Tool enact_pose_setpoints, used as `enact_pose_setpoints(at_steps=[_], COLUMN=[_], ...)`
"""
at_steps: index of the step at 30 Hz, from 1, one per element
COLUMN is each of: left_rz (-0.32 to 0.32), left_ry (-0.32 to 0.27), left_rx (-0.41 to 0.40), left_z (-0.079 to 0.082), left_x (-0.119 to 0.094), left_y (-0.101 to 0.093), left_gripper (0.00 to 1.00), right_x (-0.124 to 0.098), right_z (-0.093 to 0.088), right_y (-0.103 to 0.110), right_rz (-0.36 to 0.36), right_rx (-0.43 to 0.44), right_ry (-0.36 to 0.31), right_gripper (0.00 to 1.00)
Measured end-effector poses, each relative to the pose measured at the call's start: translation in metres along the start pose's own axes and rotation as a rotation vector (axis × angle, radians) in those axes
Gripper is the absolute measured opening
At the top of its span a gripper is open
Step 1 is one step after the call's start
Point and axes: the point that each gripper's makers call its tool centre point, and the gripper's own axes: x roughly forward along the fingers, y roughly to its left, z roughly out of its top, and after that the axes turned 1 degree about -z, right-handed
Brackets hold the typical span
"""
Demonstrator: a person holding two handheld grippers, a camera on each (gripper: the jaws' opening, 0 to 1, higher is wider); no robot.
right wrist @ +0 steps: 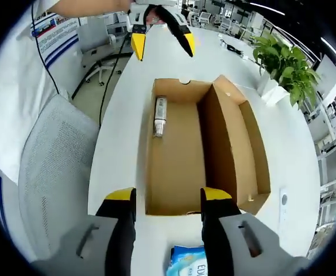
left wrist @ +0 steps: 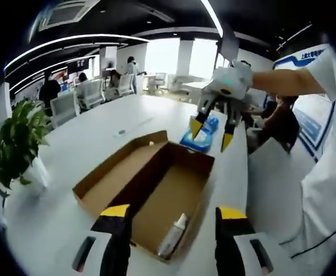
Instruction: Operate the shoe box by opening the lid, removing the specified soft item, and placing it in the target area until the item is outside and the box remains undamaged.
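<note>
**Lid open, soft pack out on the table, both grippers empty**

In the left gripper view, the left gripper (left wrist: 172, 214) is nearest, its two yellow-tipped jaws standing apart with nothing between them, just in front of the near end of the shoe box (left wrist: 150, 190). The box lies on the white table (left wrist: 93, 144) with its lid (left wrist: 119, 169) folded fully open to the side, lying flat beside the tray. Inside the tray, close to the near wall, a small bottle (left wrist: 173, 234) lies on its side; the rest of the tray floor looks bare.

Beyond the far end of the box, the blue soft pack (left wrist: 205, 138) rests on the table, outside the box and close to its far wall. The right gripper (left wrist: 212, 129) hangs above it, jaws spread and holding nothing. In the right gripper view the same pack shows at the bottom edge, below the jaws.

I judge that the opening and removing steps are finished, and the placing step is at its end. The cardboard shows no tear or crush. If the pack's spot is the target area, the next move only calls for pulling the right gripper away without touching the box wall. Farther off stands a potted plant (left wrist: 15, 144) and office chairs.
</note>
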Motion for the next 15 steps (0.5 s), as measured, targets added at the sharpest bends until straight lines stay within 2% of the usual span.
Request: enact_pose_setpoints(at_steps=[2,5,8,11,12,15], left_rz=[-0.014,-0.073,-0.152,-0.218,-0.237,-0.275], left_ry=[0.038,0.084,0.131,0.211,0.229,0.298], left_rx=[0.040,0.074,0.117,0.153,0.168,0.202], left_z=[-0.004,-0.010,-0.015,-0.028,-0.027,-0.040], left_x=[0.002,0.010,0.020,0.033,0.037,0.048], left_y=[0.006,0.012,0.008,0.013,0.010,0.009], left_gripper=[0.58,0.55,0.55,0.52,0.51,0.51], right_x=[0.003,0.006,0.009,0.012,0.013,0.016], right_z=[0.003,0.006,0.008,0.010,0.010,0.009], right_y=[0.000,0.000,0.001,0.002,0.002,0.002], right_rz=[0.003,0.005,0.007,0.014,0.015,0.020], right_rx=[0.009,0.018,0.022,0.028,0.032,0.041], right_ry=[-0.012,-0.025,-0.032,-0.043,-0.045,-0.054], right_gripper=[0.41,0.40,0.40,0.40,0.40,0.40])
